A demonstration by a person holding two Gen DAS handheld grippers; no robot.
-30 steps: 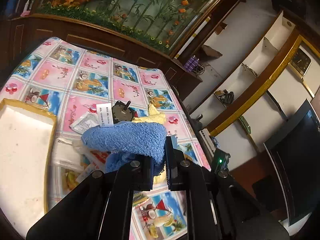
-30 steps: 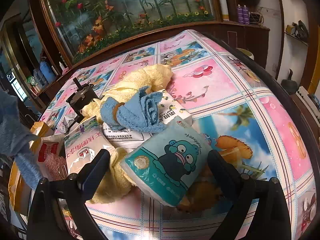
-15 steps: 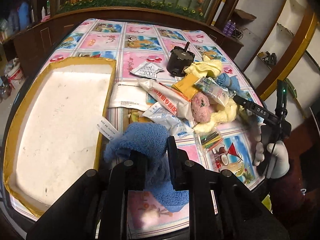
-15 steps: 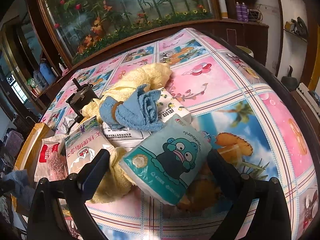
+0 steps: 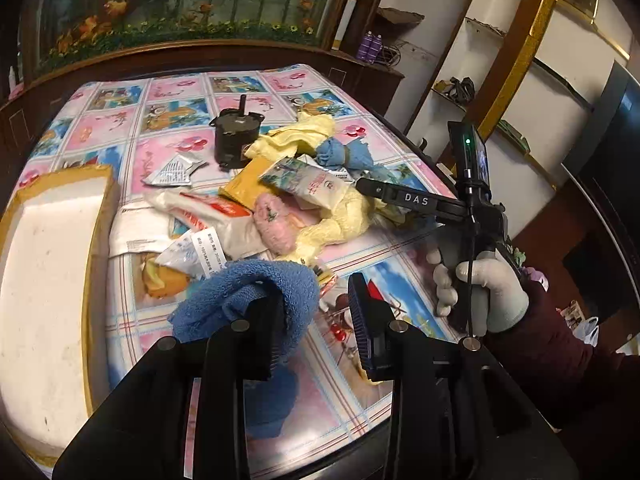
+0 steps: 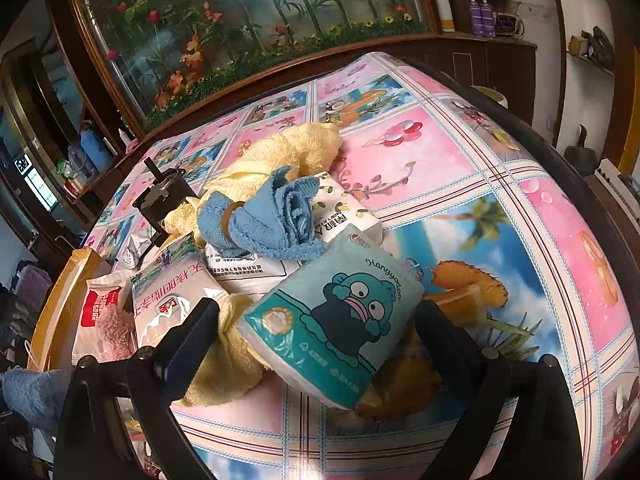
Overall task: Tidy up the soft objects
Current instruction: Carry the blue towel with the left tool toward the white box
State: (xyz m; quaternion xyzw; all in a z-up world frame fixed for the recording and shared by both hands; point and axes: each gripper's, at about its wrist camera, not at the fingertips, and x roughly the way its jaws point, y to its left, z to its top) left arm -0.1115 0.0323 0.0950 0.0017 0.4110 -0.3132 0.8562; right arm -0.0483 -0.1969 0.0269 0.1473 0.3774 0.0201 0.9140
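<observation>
In your left wrist view, your left gripper (image 5: 316, 312) is opening. The fluffy dark-blue terry towel (image 5: 256, 292) is draped over the left finger and hangs down toward the flowered plastic tablecloth (image 5: 168, 120); the right finger stands clear of it, so the cloth is no longer pinched. Just to the left lies the shallow white foam tray with a yellow-brown rim (image 5: 40, 264). Beyond the towel sits the heap: a fuzzy pink soft item (image 5: 274, 226), a pale yellow fleece cloth (image 5: 340, 220), white plastic food packets (image 5: 216, 216), a light-blue rolled washcloth (image 5: 344, 152) and a black cylindrical motor with a shaft (image 5: 234, 140). On the right, your white-gloved right hand (image 5: 480, 292) grips the handle of the other tool.

In your right wrist view, your right gripper (image 6: 316, 328) stands released, fingers spread wide on either side of a teal tissue pack printed with a cartoon fish (image 6: 336, 320) without touching it. The pack leans on the yellow fleece cloth (image 6: 236, 356). Behind it the rolled washcloth (image 6: 264, 216), bound by a brown band, rests on white packets (image 6: 248, 268). The dark-blue towel (image 6: 28, 392) shows at the far left edge, near the tray's rim (image 6: 56, 304).
</observation>
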